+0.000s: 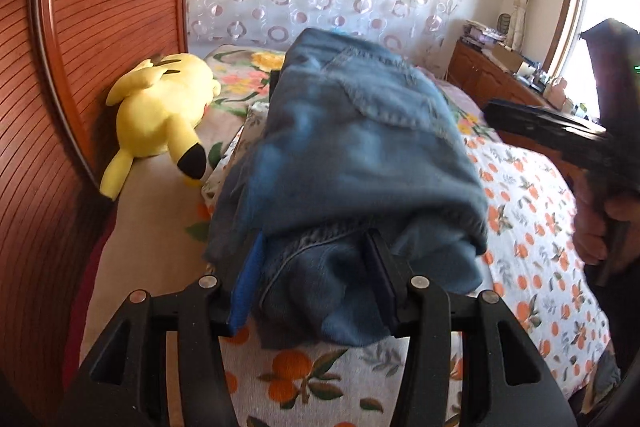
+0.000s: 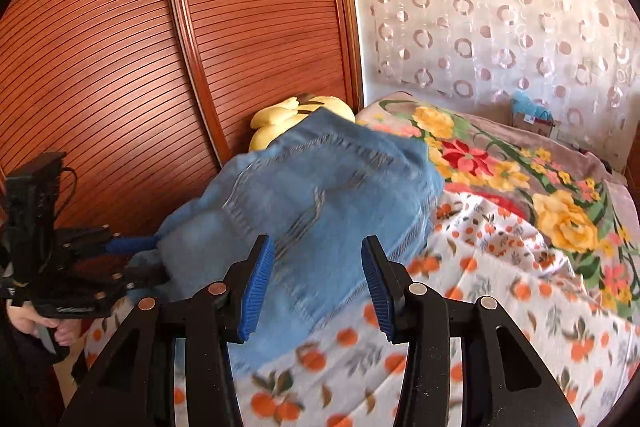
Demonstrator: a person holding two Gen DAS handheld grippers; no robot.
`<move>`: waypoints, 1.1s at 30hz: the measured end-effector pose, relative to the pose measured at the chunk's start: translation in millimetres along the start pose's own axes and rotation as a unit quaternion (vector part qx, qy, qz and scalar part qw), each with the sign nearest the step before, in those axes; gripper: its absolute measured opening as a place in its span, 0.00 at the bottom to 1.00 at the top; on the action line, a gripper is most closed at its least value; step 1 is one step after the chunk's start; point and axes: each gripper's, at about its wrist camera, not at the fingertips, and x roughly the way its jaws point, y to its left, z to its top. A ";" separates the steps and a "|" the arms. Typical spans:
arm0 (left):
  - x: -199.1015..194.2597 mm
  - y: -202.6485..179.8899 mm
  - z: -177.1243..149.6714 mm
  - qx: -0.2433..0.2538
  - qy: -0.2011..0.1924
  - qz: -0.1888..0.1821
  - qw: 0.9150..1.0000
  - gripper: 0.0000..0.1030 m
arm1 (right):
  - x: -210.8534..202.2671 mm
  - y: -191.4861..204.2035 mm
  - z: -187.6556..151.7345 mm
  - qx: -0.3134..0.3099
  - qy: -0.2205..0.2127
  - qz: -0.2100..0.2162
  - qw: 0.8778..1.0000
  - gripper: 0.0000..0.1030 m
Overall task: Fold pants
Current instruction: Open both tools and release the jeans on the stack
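The blue jeans [image 1: 360, 155] lie as a thick folded bundle on the orange-print bedsheet [image 1: 532, 227]. My left gripper [image 1: 316, 237] straddles the near end of the bundle. Denim fills the gap between its jaws, but the blue left pad [image 1: 246, 287] shows its face and does not press in, so it is open. In the right wrist view the left gripper [image 2: 158, 257] reaches into the jeans [image 2: 320, 195] from the left. My right gripper [image 2: 316, 275] hovers just before the bundle's near edge, open, with nothing between its fingers.
A yellow plush toy [image 1: 160, 115] lies beside the slatted wooden wardrobe doors [image 2: 120, 47], just left of and behind the jeans. A floral blanket [image 2: 520, 179] covers the far part of the bed. A wooden dresser [image 1: 492, 75] with clutter stands under the window at right.
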 end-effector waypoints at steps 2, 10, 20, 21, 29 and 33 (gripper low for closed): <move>7.7 -1.4 -6.0 0.001 0.022 0.009 1.000 0.50 | -14.1 5.7 -7.3 0.000 -0.002 -0.003 1.000 0.47; -9.1 -12.0 -16.1 -0.008 -0.009 0.018 1.000 0.50 | -62.1 17.7 -33.1 0.012 -0.012 -0.018 1.000 0.47; -58.2 -53.1 -16.2 0.021 -0.063 0.005 0.998 0.50 | -119.7 28.0 -65.7 0.034 -0.032 -0.045 0.998 0.47; -60.9 -58.0 -15.8 0.026 -0.067 0.005 0.997 0.50 | -125.3 29.4 -68.5 0.035 -0.035 -0.048 0.998 0.47; -86.5 -101.3 -14.4 0.054 -0.109 -0.020 0.992 0.95 | -168.4 33.5 -88.8 0.049 -0.054 -0.071 0.995 0.48; -95.7 -124.2 -12.8 0.068 -0.119 -0.024 0.990 0.95 | -190.8 33.3 -97.2 0.059 -0.065 -0.087 0.992 0.50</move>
